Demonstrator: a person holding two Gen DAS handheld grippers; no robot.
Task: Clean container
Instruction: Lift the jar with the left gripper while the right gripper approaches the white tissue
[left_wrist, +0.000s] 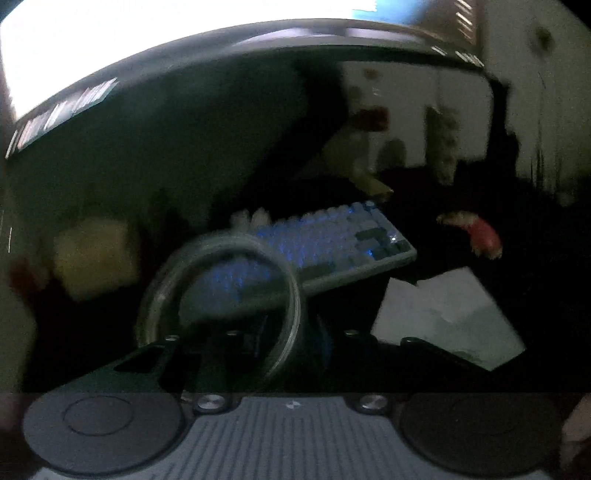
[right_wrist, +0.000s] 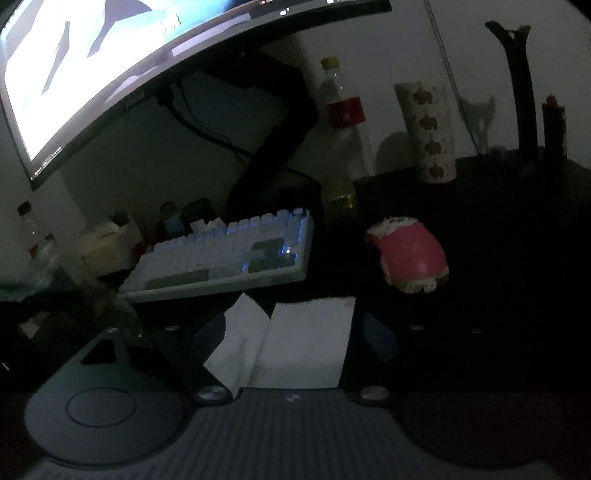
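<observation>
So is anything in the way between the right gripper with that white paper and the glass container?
Nothing visible does. The white paper sits between the right gripper's fingers, and the glass container is off to its left; the dim gap between them shows nothing. The keyboard lies farther back, out of that path.

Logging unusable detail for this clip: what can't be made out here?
- Left wrist: glass container is motion-blurred; dirt inside and the left gripper jaw contact are unreadable.
- Right wrist: the container is cut off by the left edge.
- Right wrist: right gripper fingers are lost in darkness around the white tissue.
</observation>
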